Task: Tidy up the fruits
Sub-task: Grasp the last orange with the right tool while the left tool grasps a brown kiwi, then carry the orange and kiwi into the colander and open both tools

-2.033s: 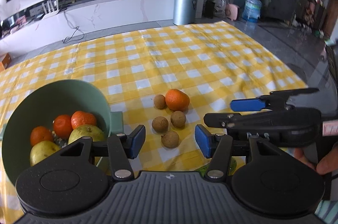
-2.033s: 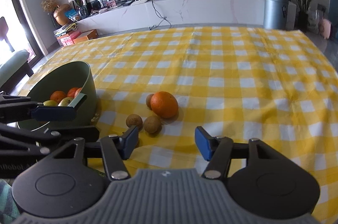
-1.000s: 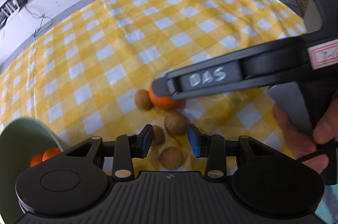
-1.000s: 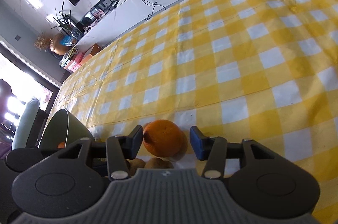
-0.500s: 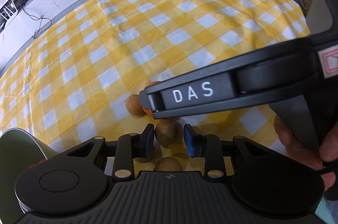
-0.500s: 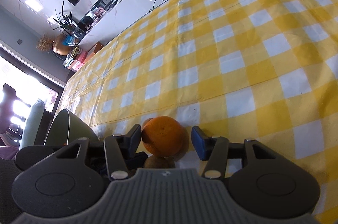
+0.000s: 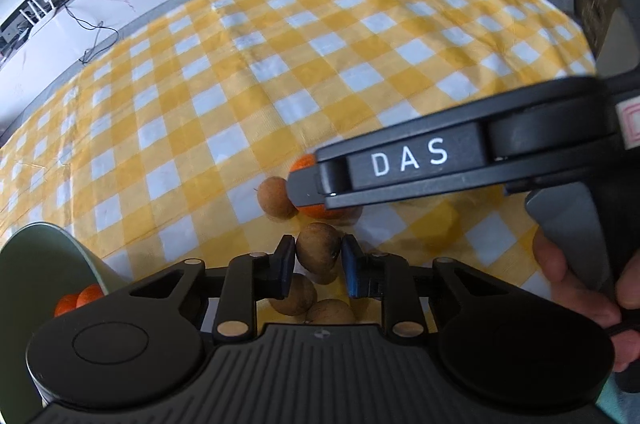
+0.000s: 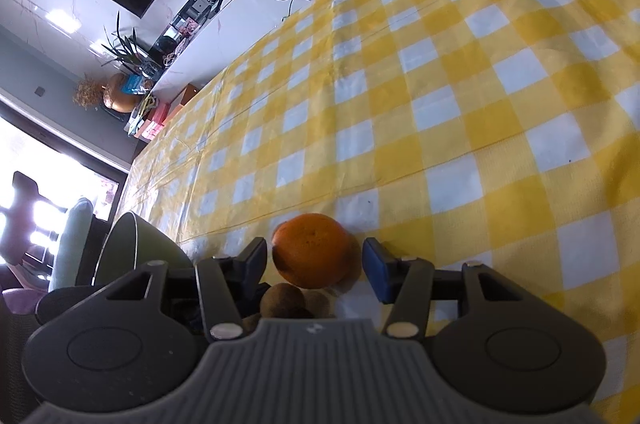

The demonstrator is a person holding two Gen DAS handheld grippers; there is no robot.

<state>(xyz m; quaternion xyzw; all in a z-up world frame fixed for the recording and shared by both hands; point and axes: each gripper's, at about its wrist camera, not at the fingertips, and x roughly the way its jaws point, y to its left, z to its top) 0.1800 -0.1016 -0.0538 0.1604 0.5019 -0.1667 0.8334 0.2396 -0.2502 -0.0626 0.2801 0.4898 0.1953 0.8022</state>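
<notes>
The left gripper [image 7: 318,258] clenches 1 longan [image 7: 318,251], the right gripper [image 8: 314,266] straddles the orange [image 8: 312,250] unclamped; lifting may scatter neighbouring longans.

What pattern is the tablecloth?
Yellow-and-white check; the tablecloth shows best in the right wrist view.
</notes>
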